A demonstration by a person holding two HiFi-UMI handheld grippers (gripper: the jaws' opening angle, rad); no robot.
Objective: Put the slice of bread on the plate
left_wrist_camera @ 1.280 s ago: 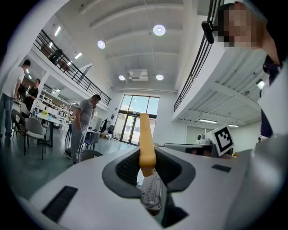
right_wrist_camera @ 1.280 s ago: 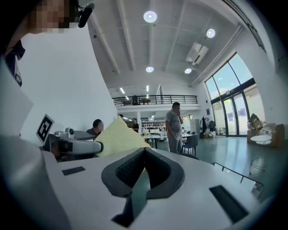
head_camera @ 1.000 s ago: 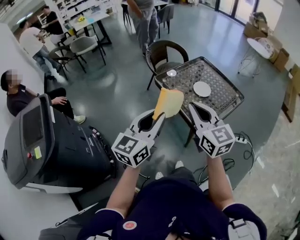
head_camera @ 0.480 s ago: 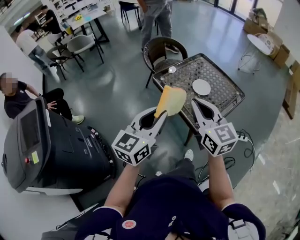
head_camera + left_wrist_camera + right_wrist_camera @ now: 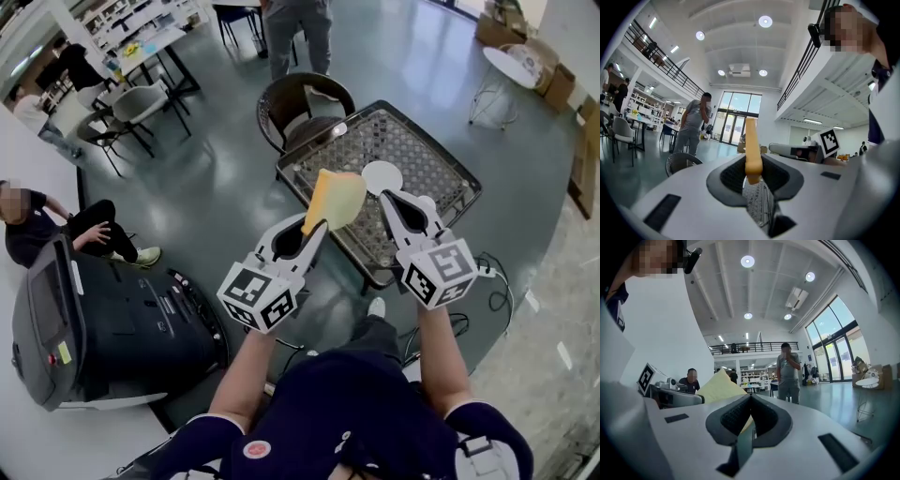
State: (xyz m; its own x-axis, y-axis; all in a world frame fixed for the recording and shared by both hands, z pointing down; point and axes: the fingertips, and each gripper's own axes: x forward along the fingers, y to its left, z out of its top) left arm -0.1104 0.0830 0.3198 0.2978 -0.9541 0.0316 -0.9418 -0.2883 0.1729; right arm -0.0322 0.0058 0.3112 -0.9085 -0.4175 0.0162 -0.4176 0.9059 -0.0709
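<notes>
Head view: left gripper (image 5: 317, 228) pinches the slice of bread (image 5: 337, 197) by its lower edge, upright over the near rim of the mesh tabletop (image 5: 422, 155). The plate (image 5: 382, 177) is just beyond, with open room above. Best to tilt it flat and lower before release. Left gripper view: jaws clamped on the bread, seen edge-on. Right gripper view: right gripper (image 5: 750, 398) closed, empty, bread off left.

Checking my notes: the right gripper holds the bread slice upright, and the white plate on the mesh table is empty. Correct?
No: the left gripper holds the bread slice upright, its jaws pinching the lower edge, as the left gripper view shows. The white plate on the mesh table is empty.
</notes>
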